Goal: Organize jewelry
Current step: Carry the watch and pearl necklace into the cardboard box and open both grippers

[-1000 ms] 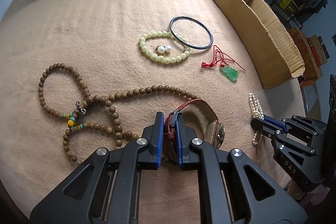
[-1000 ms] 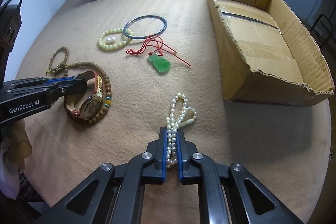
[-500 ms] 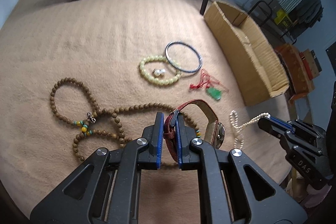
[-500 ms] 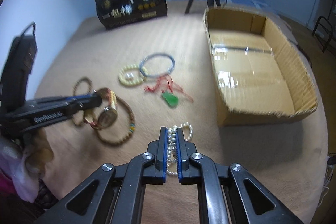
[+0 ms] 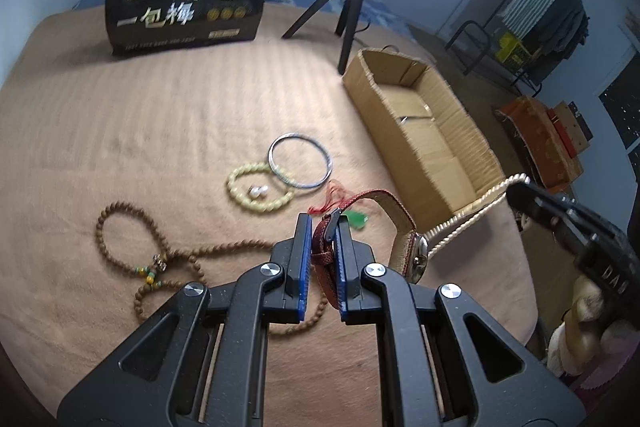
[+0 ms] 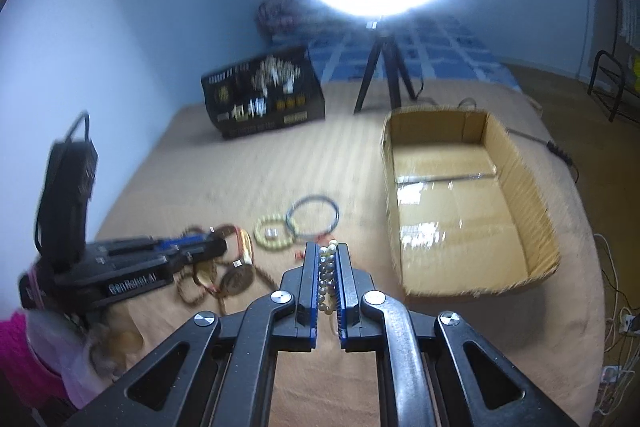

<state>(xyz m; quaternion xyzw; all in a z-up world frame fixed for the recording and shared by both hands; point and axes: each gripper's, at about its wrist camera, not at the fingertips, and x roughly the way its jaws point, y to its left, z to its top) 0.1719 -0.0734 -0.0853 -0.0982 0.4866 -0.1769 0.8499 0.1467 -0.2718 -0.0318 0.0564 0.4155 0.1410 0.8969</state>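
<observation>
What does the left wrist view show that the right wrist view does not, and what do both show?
Only the left wrist view shows the green pendant clearly and the long wooden bead strand laid out. Only the right wrist view shows the full floor of the cardboard box and the pearl strand pinched in the right gripper. Both show the watch held by the left gripper, the metal bangle and the yellow bead bracelet.

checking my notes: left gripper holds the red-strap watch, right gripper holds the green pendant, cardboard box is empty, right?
One slip: the right gripper is shut on the pearl strand, as the right wrist view shows. The green pendant lies on the blanket. The left gripper does hold the watch, and the cardboard box is empty.
</observation>
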